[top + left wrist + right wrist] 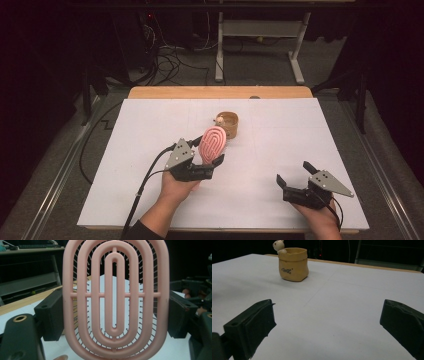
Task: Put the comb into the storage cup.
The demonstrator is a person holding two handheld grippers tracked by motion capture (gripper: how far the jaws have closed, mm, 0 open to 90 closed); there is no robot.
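Observation:
A pink oval hairbrush (213,145) with ringed ribs stands upright between the jaws of my left gripper (209,150), which is shut on its edges. In the left gripper view the brush (161,302) spans the frame, its bristles pointing away, and the left gripper (115,315) clamps it from both sides. Just beyond it sits a small yellow sack-shaped pot (230,122) with a little bear figure (219,120) on its rim. My right gripper (294,172) rests open near the front right with nothing between its jaws. The right gripper view looks past the right gripper (328,325) towards the pot (293,265).
A white board (150,190) covers the table, with a wooden strip (220,92) along the far edge. Behind the table stand a white desk frame (260,30) and loose cables on the floor (170,60).

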